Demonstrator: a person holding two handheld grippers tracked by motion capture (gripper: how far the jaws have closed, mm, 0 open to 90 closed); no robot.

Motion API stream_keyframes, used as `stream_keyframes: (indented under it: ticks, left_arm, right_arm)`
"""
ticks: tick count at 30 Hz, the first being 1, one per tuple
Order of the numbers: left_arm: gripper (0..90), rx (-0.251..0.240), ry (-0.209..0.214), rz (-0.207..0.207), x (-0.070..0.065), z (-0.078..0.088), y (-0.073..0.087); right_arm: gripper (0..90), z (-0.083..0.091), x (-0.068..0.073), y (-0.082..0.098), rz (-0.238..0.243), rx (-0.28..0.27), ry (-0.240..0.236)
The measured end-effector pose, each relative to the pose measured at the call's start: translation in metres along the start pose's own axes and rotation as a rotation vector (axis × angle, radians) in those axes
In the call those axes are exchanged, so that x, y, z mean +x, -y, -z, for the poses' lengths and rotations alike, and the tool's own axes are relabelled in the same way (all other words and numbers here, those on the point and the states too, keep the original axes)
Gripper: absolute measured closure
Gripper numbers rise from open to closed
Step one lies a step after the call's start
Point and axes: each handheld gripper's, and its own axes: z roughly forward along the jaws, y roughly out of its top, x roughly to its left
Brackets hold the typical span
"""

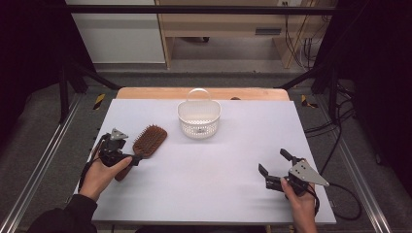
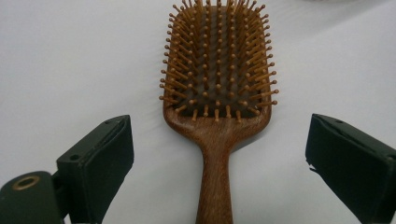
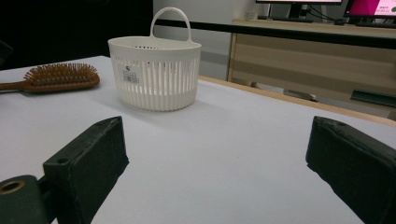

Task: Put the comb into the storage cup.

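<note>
I saw the brush (image 2: pixel 217 107) lying bristles up at the table's (image 1: pixel 204 165) nine o'clock, its wooden handle running between my left gripper's (image 2: pixel 219 163) jaws, which stood wide and clear of it. The handle's end was cut off in the left gripper view. The basket (image 1: pixel 199 118) sat at twelve. My right gripper (image 3: pixel 219 168) gaped wide at five, holding nothing.
</note>
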Motion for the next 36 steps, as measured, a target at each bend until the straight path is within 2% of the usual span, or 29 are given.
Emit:
stream_keyframes:
  ticks: [19, 30, 36]
  left_arm:
    - [6.2, 0.058, 0.039, -0.030, -0.007, -0.012, -0.007]
    - [5.8, 0.093, 0.083, -0.034, -0.007, -0.019, -0.008]
    - [6.1, 0.107, 0.081, -0.024, -0.007, -0.022, -0.009]
  right_arm:
    - [5.4, 0.001, 0.000, -0.001, 0.000, -0.008, -0.005]
    - [5.4, 0.001, 0.000, -0.001, -0.001, -0.004, -0.004]
    - [5.3, 0.002, 0.000, -0.001, 0.001, -0.010, -0.002]
